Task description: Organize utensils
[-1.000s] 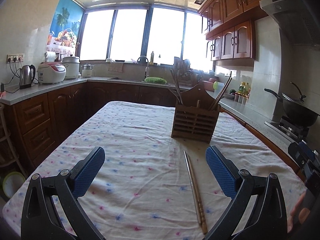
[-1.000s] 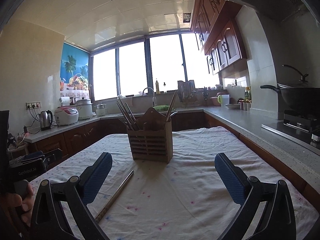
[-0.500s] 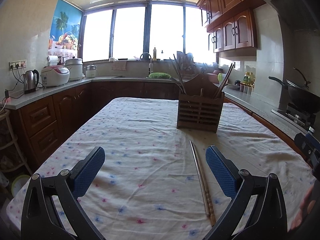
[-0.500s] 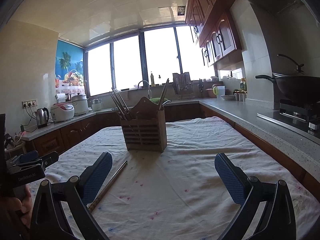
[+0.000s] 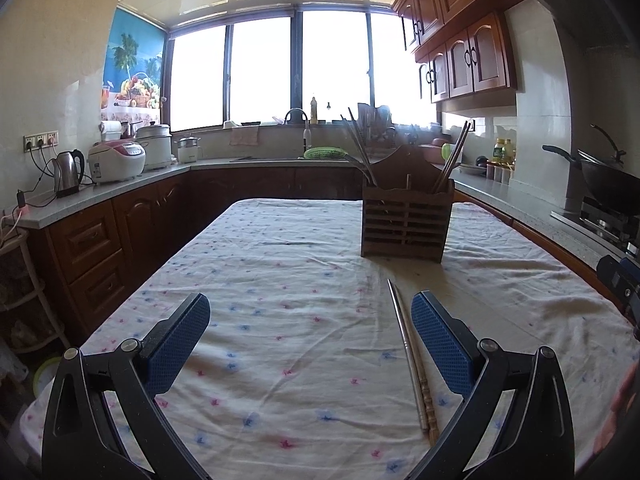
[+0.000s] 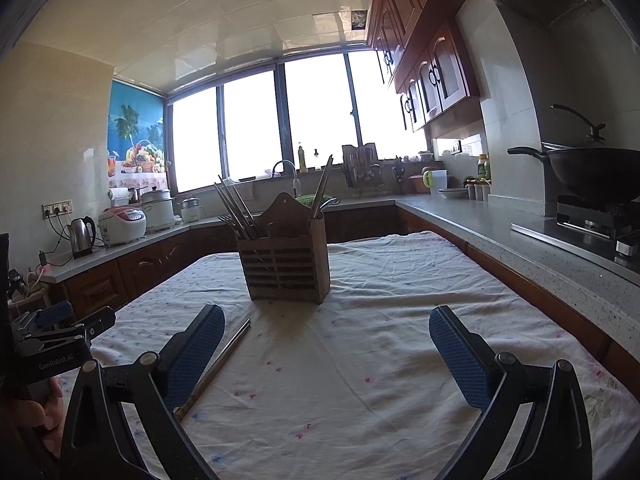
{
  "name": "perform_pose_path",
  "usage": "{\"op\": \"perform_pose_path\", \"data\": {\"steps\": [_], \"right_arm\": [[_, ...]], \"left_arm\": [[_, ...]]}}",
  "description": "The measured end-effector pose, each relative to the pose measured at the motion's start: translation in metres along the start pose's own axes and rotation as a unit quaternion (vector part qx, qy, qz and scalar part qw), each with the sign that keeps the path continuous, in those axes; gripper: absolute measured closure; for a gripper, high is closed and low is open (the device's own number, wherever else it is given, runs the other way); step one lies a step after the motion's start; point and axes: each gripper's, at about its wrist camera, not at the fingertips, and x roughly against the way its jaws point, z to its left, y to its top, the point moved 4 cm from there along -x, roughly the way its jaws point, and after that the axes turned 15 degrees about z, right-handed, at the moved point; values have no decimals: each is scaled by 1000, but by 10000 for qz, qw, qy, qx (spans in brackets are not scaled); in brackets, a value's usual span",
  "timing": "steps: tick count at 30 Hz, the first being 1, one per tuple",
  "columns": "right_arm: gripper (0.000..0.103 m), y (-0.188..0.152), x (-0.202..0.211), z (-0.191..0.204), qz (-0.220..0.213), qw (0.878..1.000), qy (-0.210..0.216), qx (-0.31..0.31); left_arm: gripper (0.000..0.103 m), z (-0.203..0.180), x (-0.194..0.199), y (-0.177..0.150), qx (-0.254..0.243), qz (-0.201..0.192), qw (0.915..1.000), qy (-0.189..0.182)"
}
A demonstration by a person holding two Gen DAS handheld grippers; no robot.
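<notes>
Already several utensils are standing in the wooden holder (image 5: 406, 220), while 2 chopsticks (image 5: 412, 364) are lying on the tablecloth (image 5: 280, 280) before it, both the left gripper (image 5: 310, 334) and right gripper (image 6: 326, 346) gaping wide, gripping nothing.

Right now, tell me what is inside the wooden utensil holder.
The wooden utensil holder has chopsticks leaning out at its left end and more at its right. Its slatted walls hide their lower ends and anything shorter.

Spread tongs (image 6: 326, 350) before wooden holder (image 6: 286, 266), chopsticks (image 6: 224, 356) alongside.
</notes>
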Motion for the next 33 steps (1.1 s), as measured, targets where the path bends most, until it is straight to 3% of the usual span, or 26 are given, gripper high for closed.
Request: {"op": "perform_pose_path", "data": {"steps": [33], "right_arm": [[0,3,-1,1,-15,10000,2,40]], "left_arm": [[0,1,-1,-1,-54,28,9999,80]]}}
